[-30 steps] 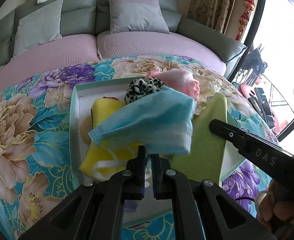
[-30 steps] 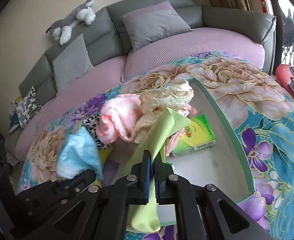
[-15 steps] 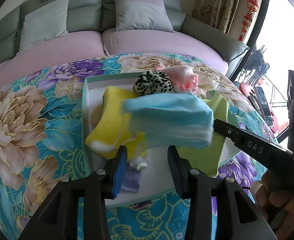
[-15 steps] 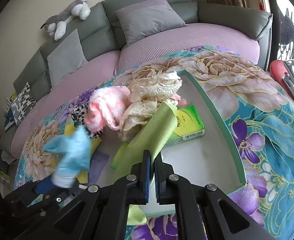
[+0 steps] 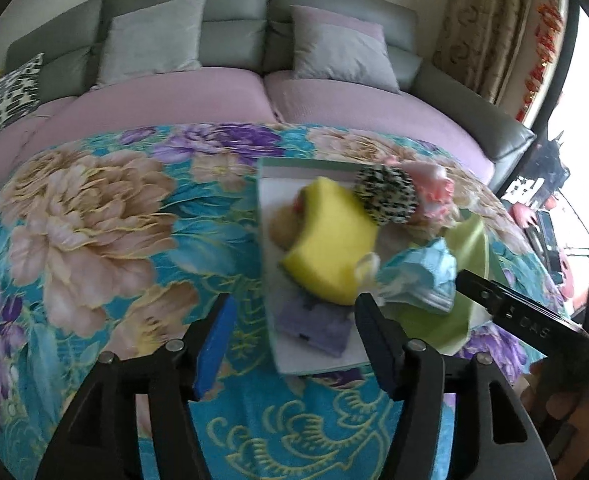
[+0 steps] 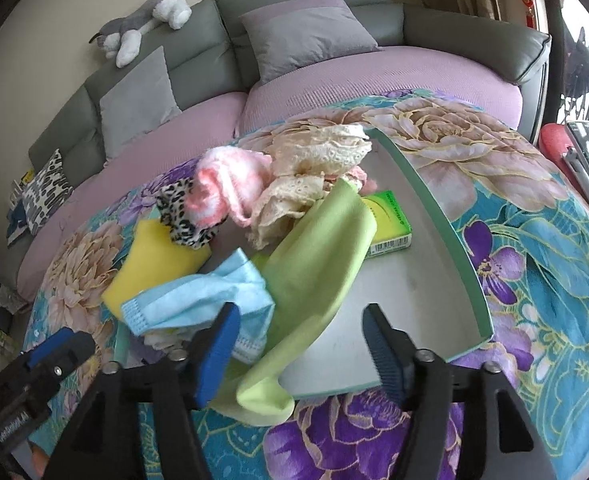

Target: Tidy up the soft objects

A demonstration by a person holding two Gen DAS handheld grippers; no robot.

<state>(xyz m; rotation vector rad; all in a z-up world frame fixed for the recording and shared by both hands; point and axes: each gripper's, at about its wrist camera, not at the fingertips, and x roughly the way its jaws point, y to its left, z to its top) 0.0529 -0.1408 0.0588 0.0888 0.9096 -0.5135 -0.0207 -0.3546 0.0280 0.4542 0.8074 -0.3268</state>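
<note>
In the right wrist view the tray's (image 6: pixel 434 216) lower right floor lies bare, reachable over its low near edge; its green wall fences the right side. The green cloth (image 6: pixel 314 264) drapes over the near edge at centre. Mask (image 6: pixel 198 296), sponge (image 6: pixel 154 264) and a heaped pile (image 6: pixel 278 184) crowd the left and upper centre. A box (image 6: pixel 386 224) sits behind the cloth.

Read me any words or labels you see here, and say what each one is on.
"DAS": on the arm of the right gripper, seen upside down from the left wrist.
Green box: printing too small to read.
Left gripper: white lettering on its arm, too blurred to read.
Nothing else is legible.
</note>
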